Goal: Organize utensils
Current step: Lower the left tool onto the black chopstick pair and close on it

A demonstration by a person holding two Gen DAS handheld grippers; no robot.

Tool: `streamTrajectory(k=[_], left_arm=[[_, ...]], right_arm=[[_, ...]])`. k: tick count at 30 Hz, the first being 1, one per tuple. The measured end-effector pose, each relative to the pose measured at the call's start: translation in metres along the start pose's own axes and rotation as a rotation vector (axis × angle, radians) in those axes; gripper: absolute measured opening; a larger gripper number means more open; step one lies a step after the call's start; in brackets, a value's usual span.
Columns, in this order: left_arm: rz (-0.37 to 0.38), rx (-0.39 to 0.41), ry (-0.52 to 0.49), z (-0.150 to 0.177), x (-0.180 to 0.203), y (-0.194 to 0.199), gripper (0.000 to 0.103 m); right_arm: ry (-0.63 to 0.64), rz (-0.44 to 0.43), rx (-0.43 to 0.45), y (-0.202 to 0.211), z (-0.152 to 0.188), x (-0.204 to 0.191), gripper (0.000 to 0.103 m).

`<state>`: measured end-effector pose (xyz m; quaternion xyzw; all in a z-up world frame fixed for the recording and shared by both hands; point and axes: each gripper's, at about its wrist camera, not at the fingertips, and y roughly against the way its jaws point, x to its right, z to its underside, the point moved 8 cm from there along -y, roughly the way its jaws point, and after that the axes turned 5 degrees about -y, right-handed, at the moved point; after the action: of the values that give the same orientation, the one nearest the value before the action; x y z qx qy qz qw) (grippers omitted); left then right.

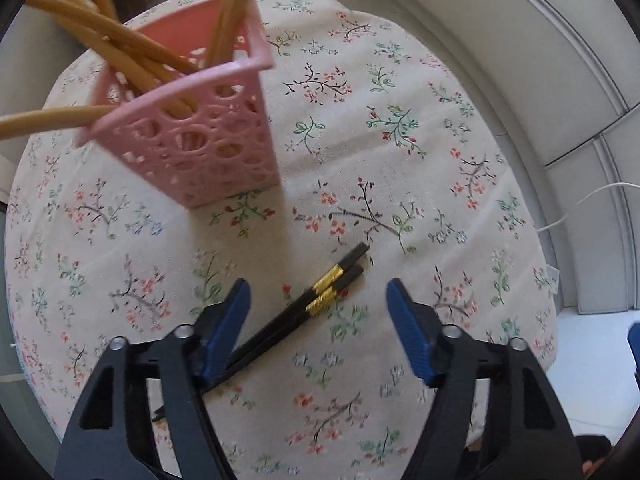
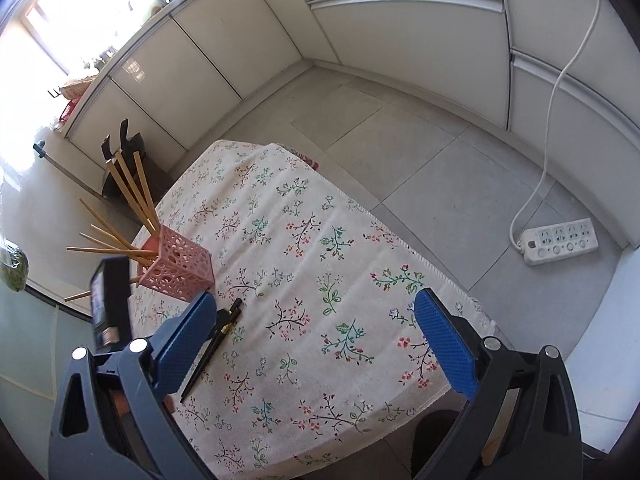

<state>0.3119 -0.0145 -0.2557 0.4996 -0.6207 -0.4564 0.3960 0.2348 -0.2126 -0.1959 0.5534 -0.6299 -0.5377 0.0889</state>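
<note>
Pink perforated basket [image 1: 192, 140], upper left, holds tan wooden chopsticks [image 1: 120, 40]. Black chopsticks [image 1: 320, 300] with gold bands, centre. Cream tabletop [image 1: 400, 120] cloth, red-green floral sprigs. Hand-held gripper pads [image 1: 408, 328] blue.

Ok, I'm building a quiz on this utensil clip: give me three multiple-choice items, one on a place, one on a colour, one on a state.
1. Where do the black chopsticks lie?
A. in the holder
B. on the tablecloth, in front of the holder
C. on the floor

2. What colour is the perforated holder?
A. pink
B. green
C. white

3. How does the left gripper stand?
A. shut on a wooden chopstick
B. shut on nothing
C. open over the black chopsticks, not pressing them

Answers:
1 B: they rest flat on the floral cloth.
2 A: its walls are pink.
3 C: both pads are apart, clear of the pair.
</note>
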Motion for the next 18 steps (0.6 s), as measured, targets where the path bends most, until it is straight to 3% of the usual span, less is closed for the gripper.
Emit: streamTrajectory(k=[5, 10, 14, 16, 18], left_arm=[[-0.022, 0.023, -0.002, -0.011, 0.007, -0.011, 0.056], [-0.072, 0.008, -0.038, -0.017, 0.010, -0.021, 0.032], [-0.104, 0.016, -0.056, -0.019, 0.009, -0.025, 0.026], [-0.113, 0.013, -0.057, -0.017, 0.006, -0.025, 0.018], [-0.100, 0.005, -0.055, -0.011, 0.004, -0.023, 0.018]], right_arm=[[-0.017, -0.009, -0.039, -0.007, 0.002, 0.003, 0.096], [-0.035, -0.014, -0.058, -0.007, 0.003, 0.007, 0.096], [-0.058, -0.016, -0.065, -0.008, 0.002, 0.013, 0.096], [-0.066, -0.017, -0.067, -0.008, 0.000, 0.014, 0.096], [-0.063, -0.016, -0.067, -0.008, 0.001, 0.013, 0.096]])
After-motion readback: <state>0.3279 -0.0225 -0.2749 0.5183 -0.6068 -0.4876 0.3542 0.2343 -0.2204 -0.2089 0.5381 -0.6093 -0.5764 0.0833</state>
